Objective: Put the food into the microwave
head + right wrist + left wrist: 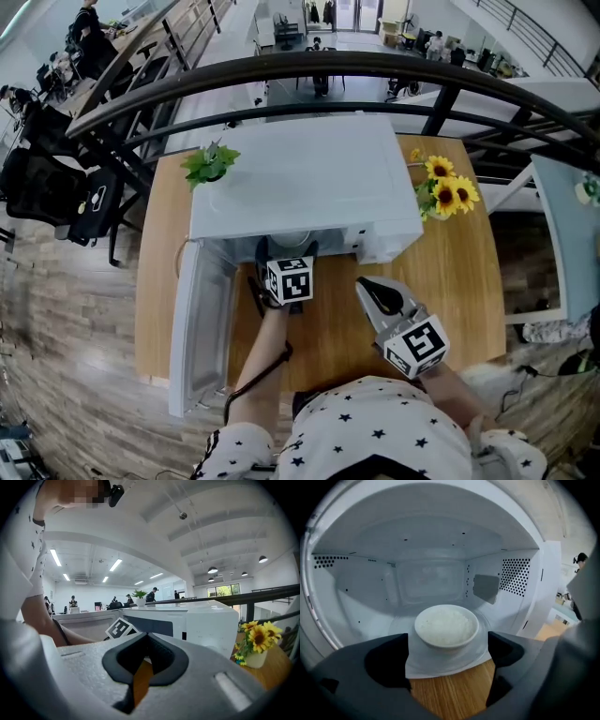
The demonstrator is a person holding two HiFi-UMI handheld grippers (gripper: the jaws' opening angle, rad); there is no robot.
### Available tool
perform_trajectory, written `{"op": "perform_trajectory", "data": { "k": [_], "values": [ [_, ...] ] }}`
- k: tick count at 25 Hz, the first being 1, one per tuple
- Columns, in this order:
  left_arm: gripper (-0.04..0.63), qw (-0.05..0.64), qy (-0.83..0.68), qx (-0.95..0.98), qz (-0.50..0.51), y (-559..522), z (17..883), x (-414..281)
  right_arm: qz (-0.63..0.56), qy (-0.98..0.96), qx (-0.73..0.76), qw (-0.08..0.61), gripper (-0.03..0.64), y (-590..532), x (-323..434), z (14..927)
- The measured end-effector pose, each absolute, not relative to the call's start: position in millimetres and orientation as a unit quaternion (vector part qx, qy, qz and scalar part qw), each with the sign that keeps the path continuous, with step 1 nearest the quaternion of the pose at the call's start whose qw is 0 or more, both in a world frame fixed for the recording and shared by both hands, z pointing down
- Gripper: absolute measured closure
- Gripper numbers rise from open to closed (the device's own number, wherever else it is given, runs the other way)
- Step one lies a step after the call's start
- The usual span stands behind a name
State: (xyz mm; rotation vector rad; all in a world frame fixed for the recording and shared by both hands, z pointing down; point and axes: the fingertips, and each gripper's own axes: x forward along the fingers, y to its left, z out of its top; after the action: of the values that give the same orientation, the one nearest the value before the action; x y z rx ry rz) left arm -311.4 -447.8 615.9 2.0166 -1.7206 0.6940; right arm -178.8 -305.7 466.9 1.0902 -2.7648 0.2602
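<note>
White bowl of rice [446,626] sits inside microwave [309,178] | left gripper [447,667] jaws wide apart at its mouth, holding nothing | right gripper [143,667] jaws closed, empty | risk: careless pull-back clips bowl, spills rice

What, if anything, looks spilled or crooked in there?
Nothing stands out. The bowl of rice sits upright inside the microwave, with no grains spilled around it. The door is simply open.

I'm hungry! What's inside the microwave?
A white bowl of rice sits inside the microwave, near the open front. The bottom under the bowl is covered, so I can't see it.
</note>
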Motion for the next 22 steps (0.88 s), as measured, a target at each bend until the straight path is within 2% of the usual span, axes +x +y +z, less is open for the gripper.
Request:
{"op": "perform_trajectory", "data": {
  "k": [11, 22],
  "values": [
    [0.091, 0.206, -0.633, 0.718, 0.203, -383.8, 573.3, -297.8, 0.070, -0.931, 0.352, 0.063, 0.611, -269.2, -154.1, 443.9],
    [0.094, 0.211, -0.634, 0.728, 0.154, -287.6, 534.7, -244.9, 0.068, -0.939, 0.334, 0.056, 0.611, -202.7, -108.8, 437.9]
  ]
}}
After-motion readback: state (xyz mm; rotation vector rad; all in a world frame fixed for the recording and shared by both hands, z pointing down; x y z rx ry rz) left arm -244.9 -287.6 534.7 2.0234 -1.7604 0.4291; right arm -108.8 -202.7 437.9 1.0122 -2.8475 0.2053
